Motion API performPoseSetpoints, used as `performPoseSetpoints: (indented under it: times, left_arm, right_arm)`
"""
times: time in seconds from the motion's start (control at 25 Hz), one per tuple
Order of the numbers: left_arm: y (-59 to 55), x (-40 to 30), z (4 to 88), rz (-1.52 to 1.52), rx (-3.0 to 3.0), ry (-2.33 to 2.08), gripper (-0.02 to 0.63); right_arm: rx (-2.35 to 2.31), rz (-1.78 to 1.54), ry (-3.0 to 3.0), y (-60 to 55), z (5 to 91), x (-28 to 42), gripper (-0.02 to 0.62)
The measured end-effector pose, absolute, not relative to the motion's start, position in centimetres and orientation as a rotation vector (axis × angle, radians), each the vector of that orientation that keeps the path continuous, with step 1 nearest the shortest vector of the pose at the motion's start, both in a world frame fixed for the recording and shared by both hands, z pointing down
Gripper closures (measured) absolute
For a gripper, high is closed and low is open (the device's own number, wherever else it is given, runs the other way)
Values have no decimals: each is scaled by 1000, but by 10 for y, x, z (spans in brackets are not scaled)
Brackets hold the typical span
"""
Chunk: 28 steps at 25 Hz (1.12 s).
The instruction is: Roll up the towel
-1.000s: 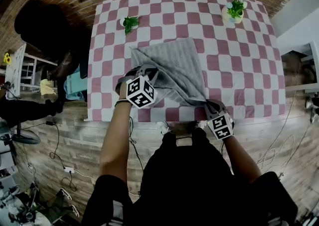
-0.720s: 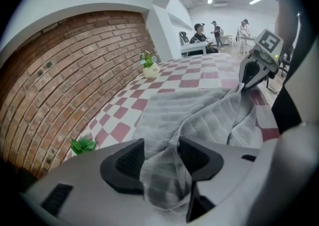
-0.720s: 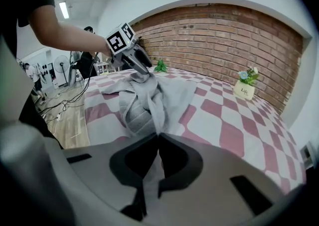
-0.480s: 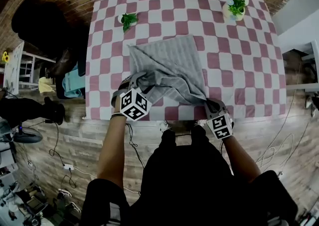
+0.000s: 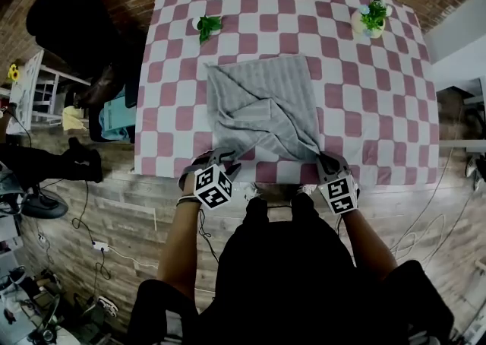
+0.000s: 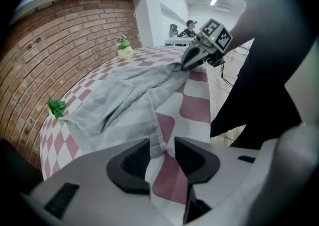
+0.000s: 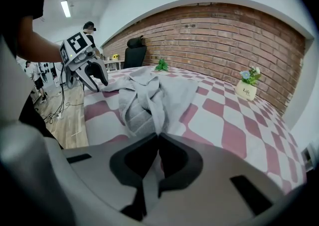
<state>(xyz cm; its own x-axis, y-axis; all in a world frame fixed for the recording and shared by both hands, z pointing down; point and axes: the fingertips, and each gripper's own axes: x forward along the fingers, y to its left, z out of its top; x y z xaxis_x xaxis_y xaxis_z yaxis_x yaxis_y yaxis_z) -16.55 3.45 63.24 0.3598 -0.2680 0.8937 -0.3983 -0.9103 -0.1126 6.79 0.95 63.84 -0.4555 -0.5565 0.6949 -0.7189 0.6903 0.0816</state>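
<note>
On the red-and-white checked tabletop [image 5: 364, 93] lay the grey terry towel [image 5: 262, 104], soft and limp. The right tongs [image 7: 158, 140] clenched its 5 o'clock corner. The left tongs [image 6: 162, 144], just closing, stood apart around the 7 o'clock corner, seemingly unpinched.

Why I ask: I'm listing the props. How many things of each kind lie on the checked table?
Grey towel: 1
Small green plants: 2
Total: 3
</note>
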Motion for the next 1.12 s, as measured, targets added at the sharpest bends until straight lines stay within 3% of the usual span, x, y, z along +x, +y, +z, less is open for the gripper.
performPoseSetpoints:
  times: [0.28, 0.84, 1.0, 1.12]
  left_arm:
    - [26, -172, 639, 1533, 2428, -670, 568]
    - [75, -229, 631, 1711, 2365, -702, 572]
    - [82, -242, 641, 1699, 2345, -751, 560]
    - [72, -242, 629, 1523, 2358, -866, 515]
  right_arm:
    - [963, 294, -2180, 10, 638, 69, 583]
    - [1093, 127, -2240, -5, 585, 65, 578]
    - [1185, 5, -2313, -25, 541, 51, 488]
    - [1138, -52, -2376, -38, 524, 28, 479]
